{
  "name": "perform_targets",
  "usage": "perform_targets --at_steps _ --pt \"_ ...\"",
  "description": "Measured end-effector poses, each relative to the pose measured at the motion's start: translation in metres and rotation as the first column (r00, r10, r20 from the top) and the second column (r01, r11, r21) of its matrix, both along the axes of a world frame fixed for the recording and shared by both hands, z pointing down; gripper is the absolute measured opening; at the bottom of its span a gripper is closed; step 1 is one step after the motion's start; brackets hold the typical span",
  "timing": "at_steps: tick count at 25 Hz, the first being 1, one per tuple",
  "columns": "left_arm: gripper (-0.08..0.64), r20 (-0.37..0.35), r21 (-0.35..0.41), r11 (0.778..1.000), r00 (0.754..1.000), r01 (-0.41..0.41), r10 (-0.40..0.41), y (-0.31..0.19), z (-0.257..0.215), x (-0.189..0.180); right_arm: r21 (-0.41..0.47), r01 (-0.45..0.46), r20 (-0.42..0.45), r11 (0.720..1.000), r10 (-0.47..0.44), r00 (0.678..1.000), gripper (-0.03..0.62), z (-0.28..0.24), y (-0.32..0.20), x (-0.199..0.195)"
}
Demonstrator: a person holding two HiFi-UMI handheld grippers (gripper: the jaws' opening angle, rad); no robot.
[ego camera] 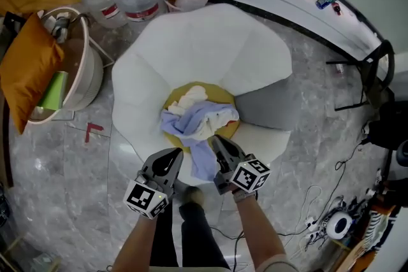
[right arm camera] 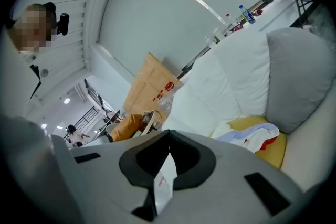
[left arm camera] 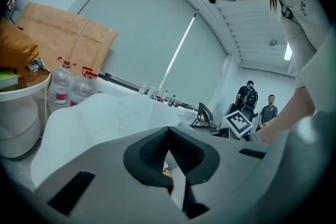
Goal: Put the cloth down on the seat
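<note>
1. Both forearms reach forward side by side from the lower edge, each hand holding a tool low over the front of a white armchair (ego camera: 197,48).
2. Left tool (ego camera: 173,159): jaws closed together, gripping nothing I can make out.
3. Right tool (ego camera: 220,144): jaws closed, pinching a thin white edge of the cloth (ego camera: 197,119).
4. The cloth, pale blue and white, lies bunched on the yellow seat cushion (ego camera: 224,97), with one end trailing over the front between the tools.

White armchair (ego camera: 191,48) at frame centre carries a yellow seat cushion (ego camera: 222,97) and, right of it, a grey pillow (ego camera: 268,105). A crumpled blue-and-white cloth (ego camera: 194,121) lies on the yellow cushion, one end overhanging the front edge.
</note>
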State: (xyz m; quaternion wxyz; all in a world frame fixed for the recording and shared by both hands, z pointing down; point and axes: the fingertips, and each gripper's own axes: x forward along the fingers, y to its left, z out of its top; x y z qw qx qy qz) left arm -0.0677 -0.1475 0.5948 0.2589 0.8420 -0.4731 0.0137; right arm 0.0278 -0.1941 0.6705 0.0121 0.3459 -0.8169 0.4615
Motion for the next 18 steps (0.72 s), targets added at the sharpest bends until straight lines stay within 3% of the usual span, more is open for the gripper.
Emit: perform_targets --at_steps 9,18 --pt "0.013 0.000 0.026 1.000 1.000 -0.012 0.012 0.013 -0.040 0.009 0.083 0.087 -0.019 0.993 -0.086 0.996 0.017 -0.062 0.026 -0.008" --pt "0.012 0.007 0.051 0.997 0.998 -0.066 0.065 0.032 -0.082 0.026 0.205 0.109 -0.046 0.973 -0.102 0.994 0.017 -0.141 0.039 -0.004"
